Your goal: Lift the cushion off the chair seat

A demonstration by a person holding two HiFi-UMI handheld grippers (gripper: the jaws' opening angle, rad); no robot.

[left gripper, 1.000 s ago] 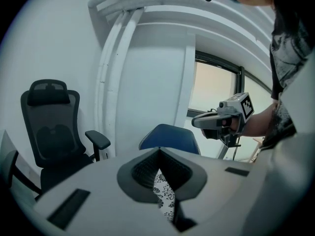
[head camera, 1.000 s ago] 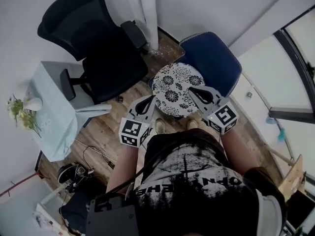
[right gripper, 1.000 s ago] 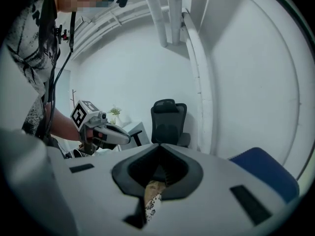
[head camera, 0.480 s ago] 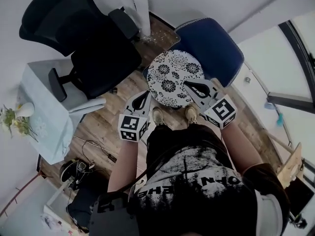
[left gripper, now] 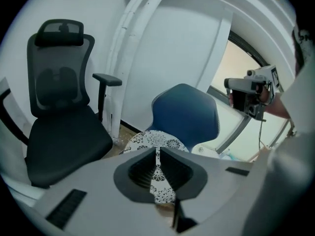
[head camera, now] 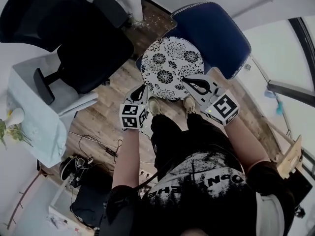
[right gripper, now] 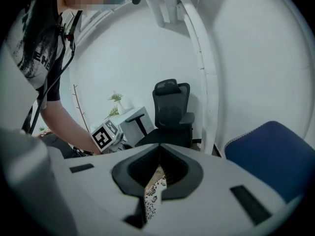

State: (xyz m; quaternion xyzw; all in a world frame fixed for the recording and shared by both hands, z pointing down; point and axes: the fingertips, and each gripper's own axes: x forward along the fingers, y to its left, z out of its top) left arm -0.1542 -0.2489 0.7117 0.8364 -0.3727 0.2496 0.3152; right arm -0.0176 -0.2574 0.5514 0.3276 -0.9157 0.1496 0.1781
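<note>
A round white cushion [head camera: 167, 65] with black flower print lies on the seat of a blue chair [head camera: 211, 28]. My left gripper [head camera: 141, 88] is shut, its tips just off the cushion's near-left edge. My right gripper [head camera: 186, 81] is shut too, its tips over the cushion's near-right rim. Neither holds anything. In the left gripper view the cushion [left gripper: 157, 139] shows just past the closed left gripper [left gripper: 158, 148], with the blue chair [left gripper: 184, 112] behind it. In the right gripper view a strip of the cushion [right gripper: 152, 195] shows below the closed right gripper [right gripper: 160, 145].
A black office chair [head camera: 83, 38] stands left of the blue chair, close to it. Further left is a small table with a pale cloth [head camera: 34, 107] and a vase of flowers [head camera: 10, 124]. Shoes and cables [head camera: 74, 168] lie on the wooden floor. The person's feet [head camera: 170, 104] stand before the chair.
Both grippers have come down toward the cushion's near edge, the left one further. Their jaws stay shut. The cushion has not moved on the seat.
</note>
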